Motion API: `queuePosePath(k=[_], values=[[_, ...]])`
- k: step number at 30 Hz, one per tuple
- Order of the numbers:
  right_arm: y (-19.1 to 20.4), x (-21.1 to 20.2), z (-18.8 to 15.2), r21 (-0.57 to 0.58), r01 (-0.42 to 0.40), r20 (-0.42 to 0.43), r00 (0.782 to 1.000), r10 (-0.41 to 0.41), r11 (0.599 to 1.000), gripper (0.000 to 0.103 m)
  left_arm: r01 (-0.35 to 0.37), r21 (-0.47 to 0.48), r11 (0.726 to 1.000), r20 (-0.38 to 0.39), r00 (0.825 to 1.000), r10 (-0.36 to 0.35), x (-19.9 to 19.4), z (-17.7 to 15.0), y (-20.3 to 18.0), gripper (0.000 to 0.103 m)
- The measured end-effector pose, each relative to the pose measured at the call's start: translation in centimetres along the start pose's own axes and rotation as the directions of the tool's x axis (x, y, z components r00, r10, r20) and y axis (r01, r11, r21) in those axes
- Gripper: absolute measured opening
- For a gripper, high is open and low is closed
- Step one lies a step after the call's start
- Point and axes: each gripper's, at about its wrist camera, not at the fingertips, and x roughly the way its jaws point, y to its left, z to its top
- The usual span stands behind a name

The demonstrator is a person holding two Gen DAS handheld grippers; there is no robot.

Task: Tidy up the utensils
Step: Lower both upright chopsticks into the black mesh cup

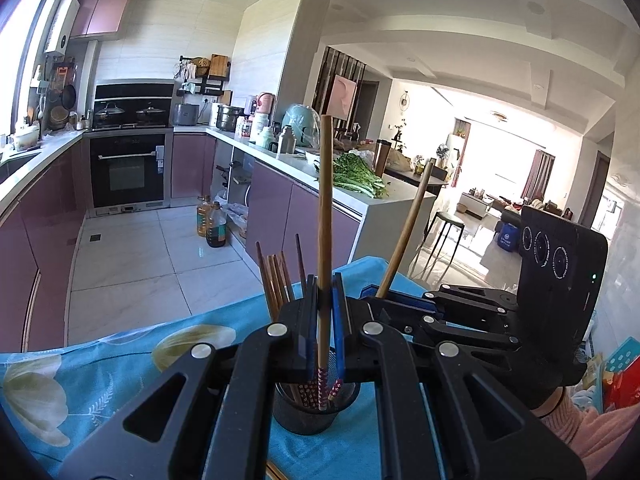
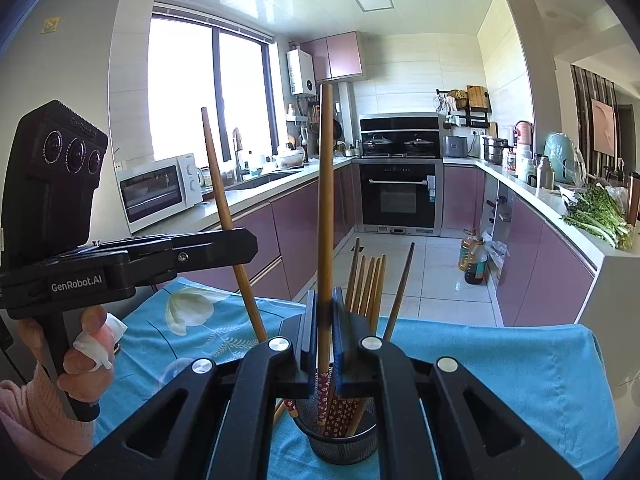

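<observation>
Blue tablecloth (image 2: 520, 380), mesh holder (image 2: 340, 446); both grippers' fingers clamped on upright chopsticks: left gripper (image 1: 325, 304), right gripper (image 2: 325, 312).

Both wrist views sit close above the mesh cup (image 1: 316, 408), facing the kitchen; probably side by side.

The table (image 2: 560, 380) is covered edge to edge by a turquoise cloth (image 2: 500, 364) printed with large pale tulips and leafy sprigs. A black mesh cup (image 2: 340, 446) stands upright directly on the cloth, close to the near edge. Left of the cup, the biggest tulip print (image 2: 188, 308) lies toward the far-left corner. Right of the cup the cloth is plain turquoise out to the table's right edge, where it folds down. Just left of the cup's base, a wooden chopstick end (image 2: 279, 408) shows above the cloth; whether it rests on it cannot be told.
</observation>
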Motion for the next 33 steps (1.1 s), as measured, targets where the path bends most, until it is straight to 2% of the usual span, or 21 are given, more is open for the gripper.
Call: queuePosePath(k=[18, 27, 33], values=[[-1.5, 2.5, -0.8, 0.037, 0.017, -0.067, 0.998, -0.015, 0.999, 0.006, -0.029, 0.045, 0.999, -0.110, 0.993, 0.034, 2.2, -0.3, 0.0, 0.007], [-2.3, 3.6, -1.9, 0.053, 0.024, -0.122, 0.992, -0.017, 0.998, 0.006, -0.028, 0.065, 0.998, -0.195, 0.980, 0.040, 3.8, -0.9, 0.5, 0.007], [-2.8, 4.4, -2.6, 0.066, 0.017, -0.164, 0.986, -0.006, 0.998, 0.006, -0.025, 0.065, 0.998, -0.263, 0.964, 0.041, 5.4, -1.7, 0.9, 0.007]])
